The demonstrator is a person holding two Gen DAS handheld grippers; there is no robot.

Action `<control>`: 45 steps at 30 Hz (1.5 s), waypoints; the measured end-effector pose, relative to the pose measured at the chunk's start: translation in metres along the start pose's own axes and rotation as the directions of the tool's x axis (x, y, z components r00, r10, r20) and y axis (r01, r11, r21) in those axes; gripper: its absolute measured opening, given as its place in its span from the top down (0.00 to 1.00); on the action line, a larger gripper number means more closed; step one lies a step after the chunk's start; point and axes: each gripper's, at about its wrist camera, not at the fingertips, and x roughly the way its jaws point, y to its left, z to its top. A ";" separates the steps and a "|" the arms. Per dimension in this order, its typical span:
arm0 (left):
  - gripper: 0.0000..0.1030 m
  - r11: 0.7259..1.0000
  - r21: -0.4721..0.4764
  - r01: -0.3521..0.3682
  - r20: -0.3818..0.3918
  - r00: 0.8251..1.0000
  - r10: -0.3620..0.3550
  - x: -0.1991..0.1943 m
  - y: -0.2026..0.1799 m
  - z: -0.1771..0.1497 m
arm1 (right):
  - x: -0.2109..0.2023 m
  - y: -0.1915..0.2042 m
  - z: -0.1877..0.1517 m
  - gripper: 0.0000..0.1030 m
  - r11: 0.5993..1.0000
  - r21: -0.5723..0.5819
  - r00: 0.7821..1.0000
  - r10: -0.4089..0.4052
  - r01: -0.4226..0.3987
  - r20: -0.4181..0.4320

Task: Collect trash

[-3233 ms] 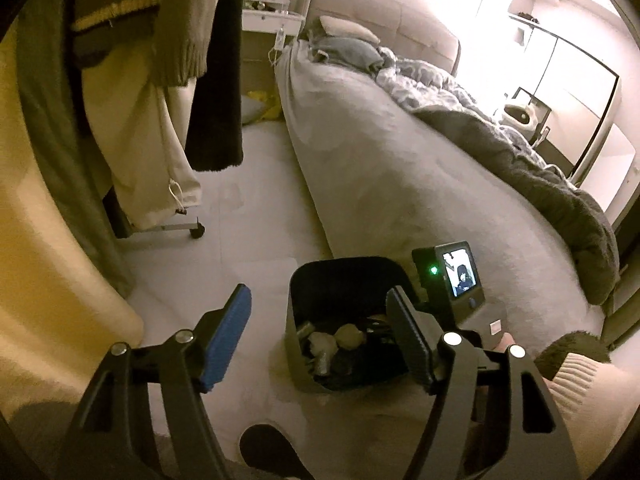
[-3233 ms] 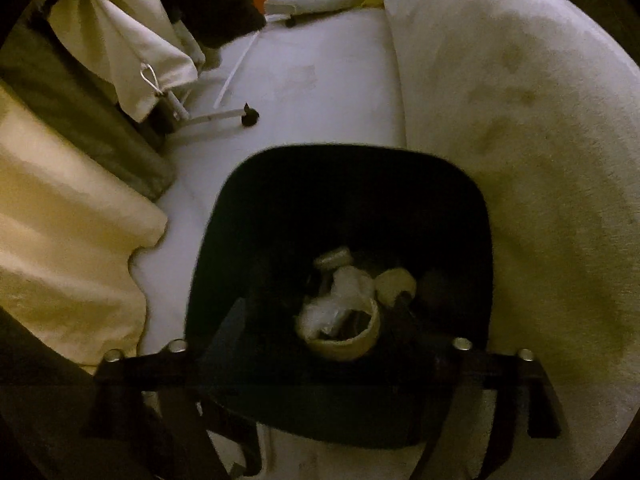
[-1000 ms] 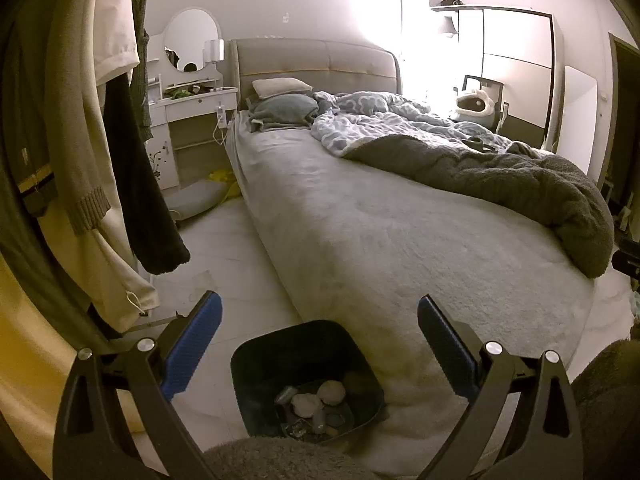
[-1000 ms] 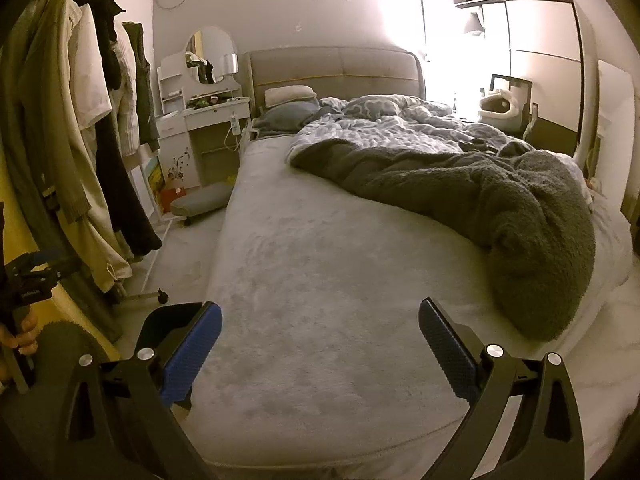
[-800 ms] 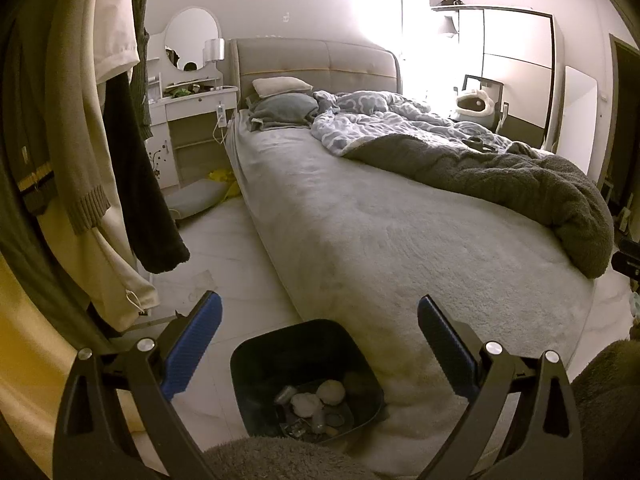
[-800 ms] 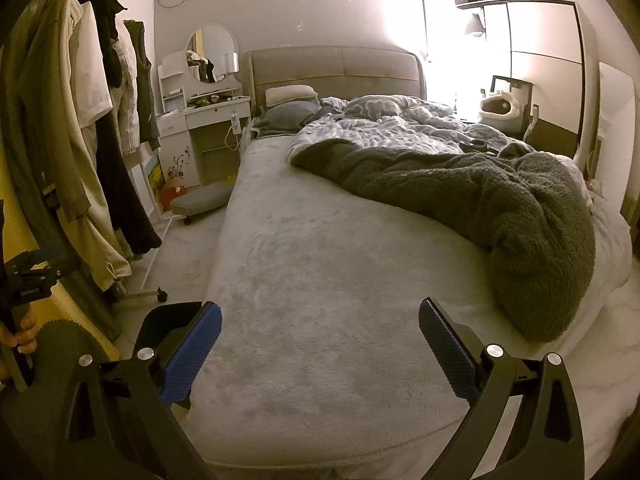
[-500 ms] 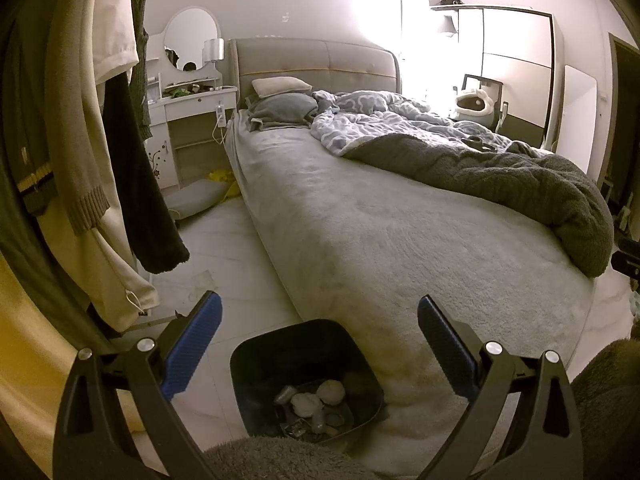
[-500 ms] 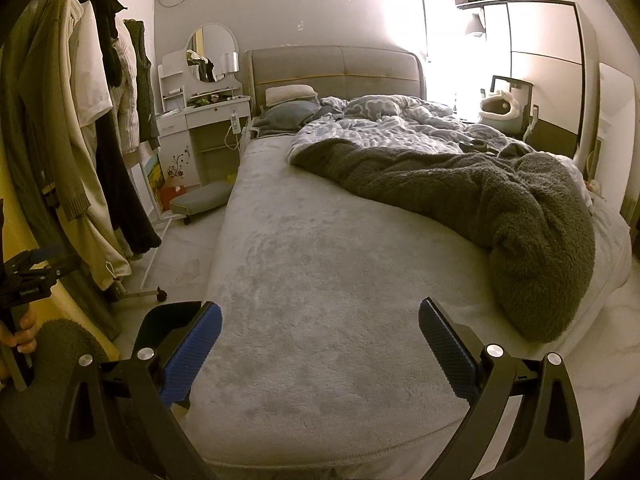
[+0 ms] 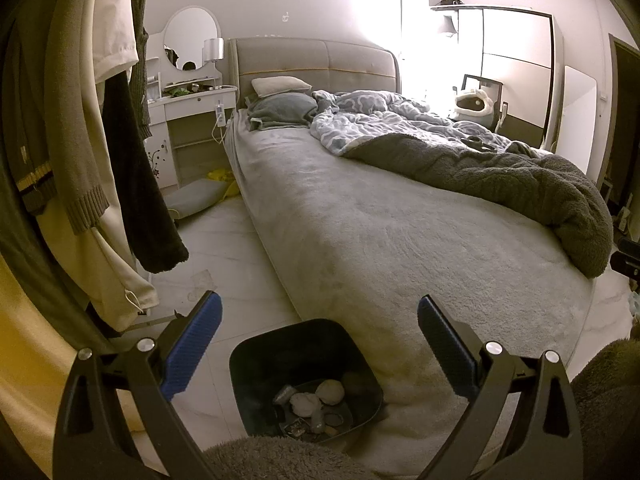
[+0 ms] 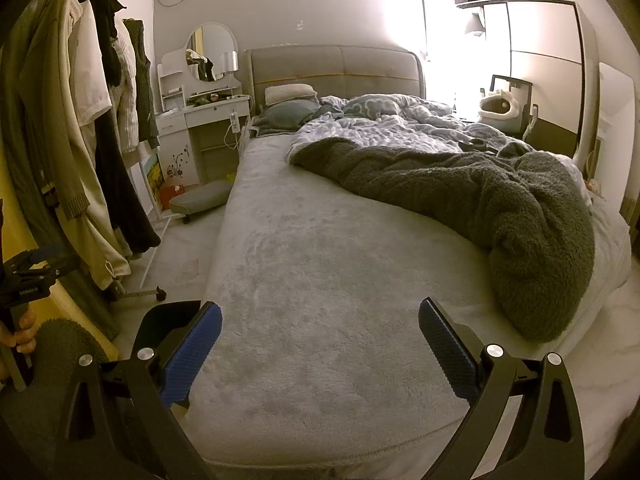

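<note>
A black trash bin stands on the floor at the foot corner of the bed, with crumpled paper and other trash in its bottom. My left gripper is wide open and empty, held above the bin. My right gripper is wide open and empty over the foot of the bed; the bin's rim shows behind its left finger.
A large bed with a grey cover and a dark fleece blanket fills the room. A clothes rack with hanging coats stands left. A dressing table and a low stool are beyond, a wardrobe at right.
Over the last second nothing has visibly moved. About three seconds ago both grippers were low over the bin; they have since lifted and tilted up toward the room.
</note>
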 end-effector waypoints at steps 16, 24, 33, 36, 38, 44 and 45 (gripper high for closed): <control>0.03 1.000 -0.001 -0.001 0.001 1.000 0.001 -0.001 -0.002 -0.001 | 0.000 -0.001 0.001 0.03 1.000 -0.001 1.000 0.000 0.000 -0.002; 0.03 1.000 -0.002 -0.001 0.000 1.000 0.001 -0.001 -0.002 -0.001 | 0.000 -0.001 0.001 0.03 1.000 0.000 1.000 0.001 -0.001 -0.002; 0.03 1.000 -0.002 -0.001 0.000 1.000 0.001 -0.001 -0.002 -0.001 | 0.000 -0.001 0.001 0.03 1.000 0.000 1.000 0.001 -0.001 -0.002; 0.03 1.000 -0.002 0.000 -0.001 1.000 0.000 -0.001 -0.002 -0.001 | 0.000 -0.001 0.002 0.03 1.000 0.000 1.000 0.001 -0.001 -0.002; 0.03 1.000 -0.002 -0.001 -0.001 1.000 0.001 -0.001 -0.002 -0.001 | 0.000 -0.001 0.002 0.03 1.000 0.000 1.000 0.001 -0.001 -0.002; 0.03 1.000 0.001 0.003 -0.007 1.000 -0.003 -0.001 -0.006 -0.002 | -0.001 -0.001 0.002 0.03 1.000 0.000 1.000 0.001 -0.001 -0.002; 0.03 1.000 0.003 0.002 -0.007 1.000 -0.002 -0.001 -0.007 -0.002 | 0.000 -0.002 0.002 0.03 1.000 0.000 1.000 0.001 -0.001 -0.003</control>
